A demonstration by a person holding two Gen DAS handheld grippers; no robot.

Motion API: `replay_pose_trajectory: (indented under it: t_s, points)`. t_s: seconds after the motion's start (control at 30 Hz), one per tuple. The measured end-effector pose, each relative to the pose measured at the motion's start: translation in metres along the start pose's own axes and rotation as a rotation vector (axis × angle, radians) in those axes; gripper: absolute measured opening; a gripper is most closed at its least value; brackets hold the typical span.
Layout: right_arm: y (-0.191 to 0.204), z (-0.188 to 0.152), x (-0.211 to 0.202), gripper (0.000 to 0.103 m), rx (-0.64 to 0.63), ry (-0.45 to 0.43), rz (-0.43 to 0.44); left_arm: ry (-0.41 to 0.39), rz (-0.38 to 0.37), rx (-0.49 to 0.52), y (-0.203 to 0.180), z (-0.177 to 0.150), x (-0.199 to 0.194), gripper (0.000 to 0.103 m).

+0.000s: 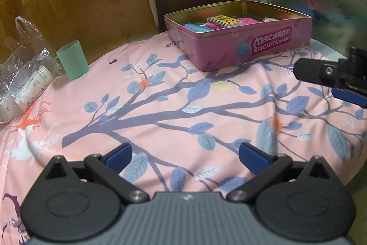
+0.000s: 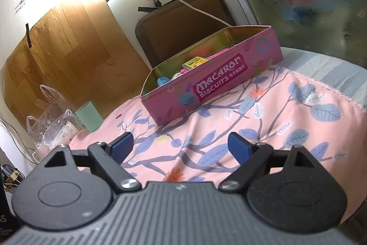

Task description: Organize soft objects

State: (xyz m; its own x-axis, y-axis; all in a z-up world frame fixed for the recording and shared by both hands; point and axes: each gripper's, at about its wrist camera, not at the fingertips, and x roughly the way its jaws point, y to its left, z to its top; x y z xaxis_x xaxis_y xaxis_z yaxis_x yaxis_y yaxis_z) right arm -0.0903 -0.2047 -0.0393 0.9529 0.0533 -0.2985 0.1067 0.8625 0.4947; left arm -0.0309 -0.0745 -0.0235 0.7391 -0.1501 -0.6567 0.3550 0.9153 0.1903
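Soft items are already gathered in the Macaron biscuit tin (image 1: 238,43); both hand-held grippers — left (image 1: 185,156), right (image 2: 181,146) — are held spread and empty, so little appears left.

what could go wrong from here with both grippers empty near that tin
1. The tin sits on a wrinkled cloth; a nudge or a snagged fold might shift or tip it.
2. The right gripper and left gripper are both open and close together over the cloth, so they might collide when reaching.
3. The green cup and plastic bag stand at the cloth's edge; dragging the cloth could topple them.
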Motion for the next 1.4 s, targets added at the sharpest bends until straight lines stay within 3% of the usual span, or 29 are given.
replay_pose_trajectory:
  t_s: [0.47,1.4]
  points:
    - [-0.004,0.002,-0.001,0.091,0.008,-0.006,-0.004,-0.005,-0.059,0.024,-0.012,0.000,-0.009,0.103]
    - [-0.003,0.002,-0.003,0.091,-0.010,-0.017,0.004,-0.035,-0.025,0.041,-0.020,0.000,-0.019,0.103]
